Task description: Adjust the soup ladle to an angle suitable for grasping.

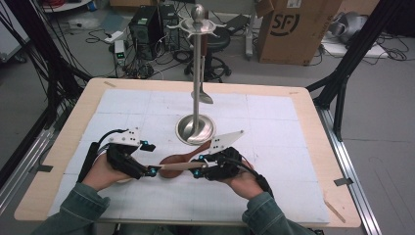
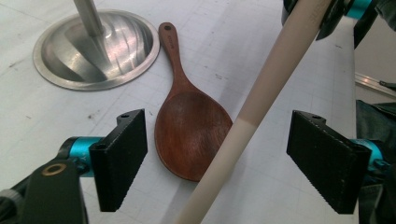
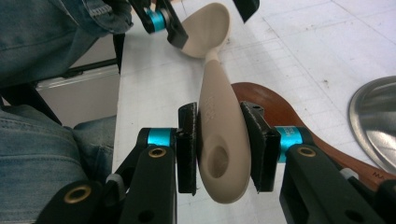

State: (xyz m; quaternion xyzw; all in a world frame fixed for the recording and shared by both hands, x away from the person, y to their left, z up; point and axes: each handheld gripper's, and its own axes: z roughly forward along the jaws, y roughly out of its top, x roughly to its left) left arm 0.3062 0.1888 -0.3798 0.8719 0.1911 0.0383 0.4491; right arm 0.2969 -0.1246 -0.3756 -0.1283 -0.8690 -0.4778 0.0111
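Observation:
A cream plastic spoon [image 1: 178, 166] [image 2: 266, 88] [image 3: 212, 98] hangs level above the white mat between the two hands. My right gripper [image 1: 197, 166] [image 3: 222, 140] is shut on the wide end of its handle, both pads pressed on it. My left gripper [image 1: 149, 158] [image 2: 224, 156] stands open around the spoon's shaft, with a gap to each pad. In the right gripper view the cream bowl sits between the left gripper's jaws farther off. A dark wooden rice spoon [image 1: 171, 171] [image 2: 191, 130] [image 3: 275, 109] lies flat on the mat beneath.
A metal utensil stand [image 1: 195, 128] [image 2: 98, 46] [image 3: 376, 121] with a round base rises mid-table just beyond the hands. A small metal spoon [image 1: 205, 96] hangs on its pole. The white mat [image 1: 274, 127] covers most of the wooden table.

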